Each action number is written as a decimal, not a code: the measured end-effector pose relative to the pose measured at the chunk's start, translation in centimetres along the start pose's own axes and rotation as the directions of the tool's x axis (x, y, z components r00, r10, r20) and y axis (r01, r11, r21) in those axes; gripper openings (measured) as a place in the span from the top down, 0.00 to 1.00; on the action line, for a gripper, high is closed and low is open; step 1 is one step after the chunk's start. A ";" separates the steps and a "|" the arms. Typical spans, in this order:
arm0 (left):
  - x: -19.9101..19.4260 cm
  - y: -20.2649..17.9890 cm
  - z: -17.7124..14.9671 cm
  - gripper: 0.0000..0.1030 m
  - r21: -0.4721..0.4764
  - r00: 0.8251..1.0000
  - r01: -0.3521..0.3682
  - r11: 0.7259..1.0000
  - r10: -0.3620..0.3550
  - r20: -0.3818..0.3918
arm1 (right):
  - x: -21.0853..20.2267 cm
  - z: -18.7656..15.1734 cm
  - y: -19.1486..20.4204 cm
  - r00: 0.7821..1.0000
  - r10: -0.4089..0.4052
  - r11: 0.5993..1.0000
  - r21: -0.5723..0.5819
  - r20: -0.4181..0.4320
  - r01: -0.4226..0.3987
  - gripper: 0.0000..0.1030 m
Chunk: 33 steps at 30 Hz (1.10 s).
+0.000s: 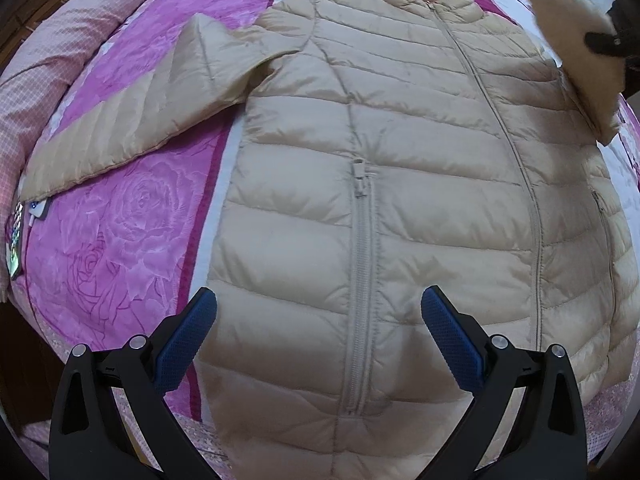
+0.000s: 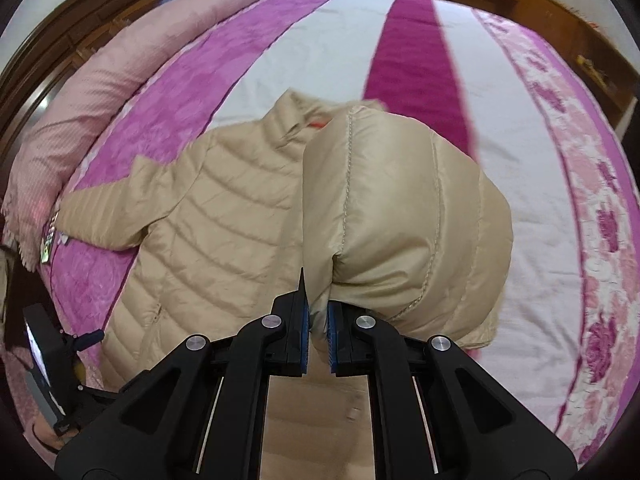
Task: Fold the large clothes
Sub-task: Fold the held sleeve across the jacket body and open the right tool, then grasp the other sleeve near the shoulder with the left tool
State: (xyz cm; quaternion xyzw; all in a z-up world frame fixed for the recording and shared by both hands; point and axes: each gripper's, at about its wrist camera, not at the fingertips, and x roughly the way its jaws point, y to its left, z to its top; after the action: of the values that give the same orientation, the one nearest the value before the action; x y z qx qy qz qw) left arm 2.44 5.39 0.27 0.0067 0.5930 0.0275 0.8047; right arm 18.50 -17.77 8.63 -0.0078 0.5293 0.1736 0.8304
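One beige puffer jacket (image 1: 400, 184) lies front-up and zipped across the bed (image 2: 520, 200), spread over the pink and white stripes of the cover, collar toward the far edge and hem toward the near edge. Its far sleeve (image 1: 132, 120) stretches out flat toward the rolled pink quilt (image 2: 120, 72) along the headboard side, while the other sleeve (image 2: 400, 208) is lifted off the cover, its cuff pinched between the pads of the right claw (image 2: 318, 328), which are pressed together on the fabric. The left claw (image 1: 318, 320) hangs spread above the lower front of the jacket, near the pocket zipper (image 1: 362, 264), gripping nothing. The biggest risk, as I judge it, is the body sliding on the smooth cover as the sleeve is drawn across, since nothing pins it. Next, the slippery shell could slip out of so small a pinch. Lastly, the puffy sleeve may spring back or land crooked across the chest, and the outstretched sleeve lies near some small items (image 1: 28, 216) at the quilt's edge.
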 end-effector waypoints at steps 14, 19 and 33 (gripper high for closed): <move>1.3 2.7 0.8 0.05 -0.028 1.000 -0.008 1.000 0.008 0.003 | 10.0 0.0 2.8 0.982 0.095 0.993 0.086 -0.161 -0.081 0.75; 1.4 2.8 1.2 0.05 -0.038 1.000 0.006 0.999 -0.006 0.014 | 9.4 -0.6 2.6 0.975 0.169 0.974 0.178 -0.146 -0.142 0.48; -1.6 -4.2 4.1 0.05 0.084 0.993 0.059 0.995 -0.067 0.100 | -1.0 -7.3 -3.7 0.994 0.069 0.975 0.217 -0.080 -0.050 0.12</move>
State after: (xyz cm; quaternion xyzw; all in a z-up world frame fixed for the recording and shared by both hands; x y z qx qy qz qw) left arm 6.04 1.19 2.79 0.0220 0.5515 -0.0224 0.8336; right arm 12.81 -22.99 5.67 0.0904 0.5807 0.1396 0.7970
